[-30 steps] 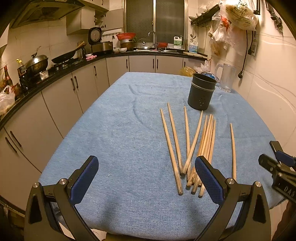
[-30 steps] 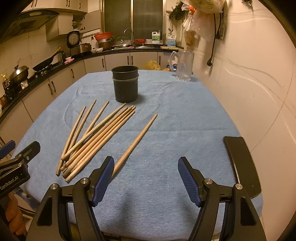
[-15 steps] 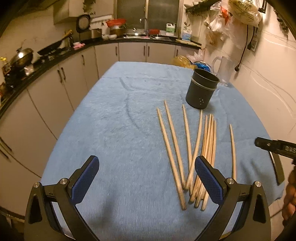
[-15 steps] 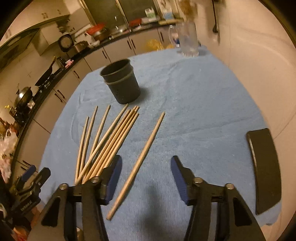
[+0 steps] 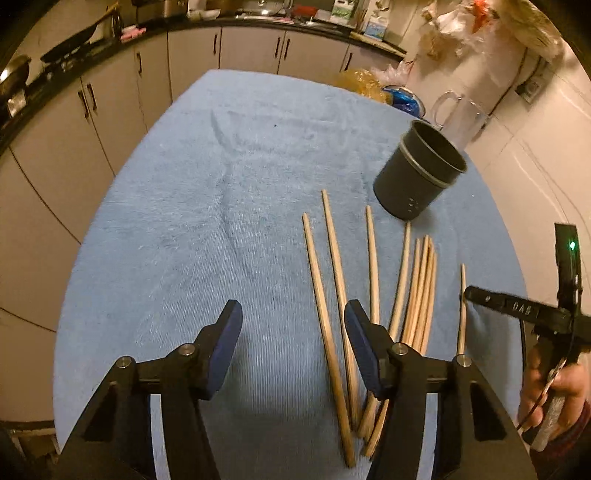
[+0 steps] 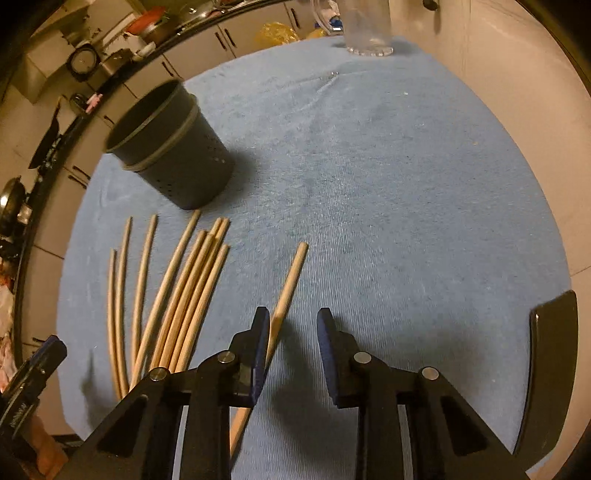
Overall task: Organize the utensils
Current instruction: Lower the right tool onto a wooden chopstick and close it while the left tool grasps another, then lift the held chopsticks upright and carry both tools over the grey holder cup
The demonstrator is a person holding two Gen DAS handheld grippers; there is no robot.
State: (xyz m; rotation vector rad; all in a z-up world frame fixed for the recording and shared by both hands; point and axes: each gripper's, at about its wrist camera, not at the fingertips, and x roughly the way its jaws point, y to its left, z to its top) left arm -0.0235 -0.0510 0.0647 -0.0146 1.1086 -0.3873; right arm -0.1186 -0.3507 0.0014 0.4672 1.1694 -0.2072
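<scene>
Several wooden chopsticks [image 5: 413,291] lie fanned on the blue cloth [image 5: 221,206], near a dark perforated utensil cup [image 5: 417,173]. In the right wrist view the pile [image 6: 177,295] is at the left, the cup [image 6: 173,147] behind it, and a lone chopstick [image 6: 290,280] runs under the left finger. My right gripper [image 6: 291,328] is open, low over the cloth, with the lone chopstick at its left finger. My left gripper [image 5: 293,325] is open and empty, with the leftmost chopsticks [image 5: 321,280] just inside its right finger.
A clear glass jug [image 5: 458,114] stands behind the cup at the far right; it also shows in the right wrist view [image 6: 365,26]. A dark flat object [image 6: 550,354] lies at the cloth's right edge. Kitchen cabinets [image 5: 110,99] ring the table, a wall to the right.
Both grippers have moved forward and down toward the chopsticks. The right gripper's jaws have narrowed and now stand by the lone chopstick. The left jaws have narrowed too.
</scene>
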